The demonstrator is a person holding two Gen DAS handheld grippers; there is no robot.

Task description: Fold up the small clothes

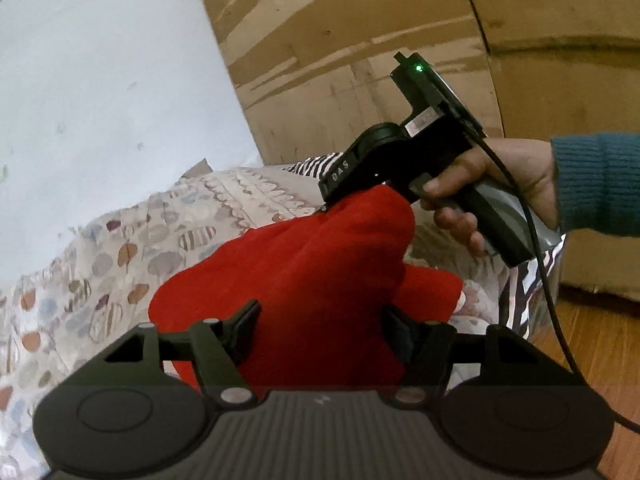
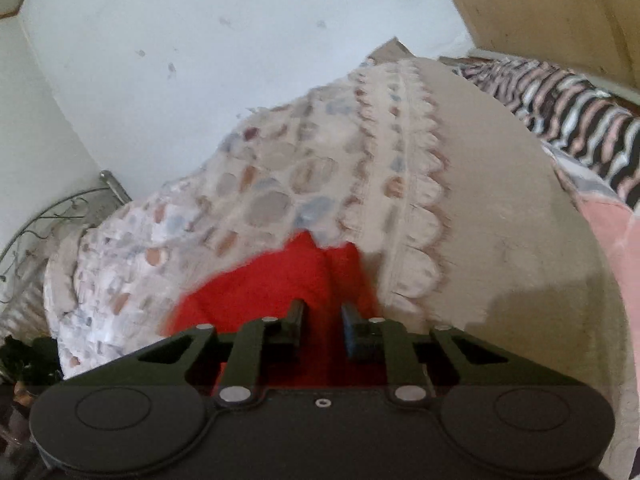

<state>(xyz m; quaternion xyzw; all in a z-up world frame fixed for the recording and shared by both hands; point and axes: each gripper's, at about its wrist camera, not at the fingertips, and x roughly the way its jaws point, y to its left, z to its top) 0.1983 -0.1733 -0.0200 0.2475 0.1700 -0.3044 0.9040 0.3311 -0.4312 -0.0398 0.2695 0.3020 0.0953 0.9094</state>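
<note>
I hold one red garment above the bed, bunched and lifted between both tools. My left gripper has its fingers set fairly wide, with a thick fold of red cloth filling the gap and touching both sides; I judge this a grip on the bundle. My right gripper has its fingers set narrow, with red cloth running between them. In the left wrist view its tip sits at the upper edge of the cloth, worked by my right hand in a blue sleeve.

Progress: the garment is gathered up, not laid flat. No finished fold shows, and no folded stack is in view. I judge the task to be at an early step: spreading, folding and setting down remain.

Count:
- Red garment: one.
- Grippers: two.
- Patterned bedcover: one.
- Striped cloth at the far side of the bed: one.
- Other small clothes awaiting folding: none that I can identify.
</note>
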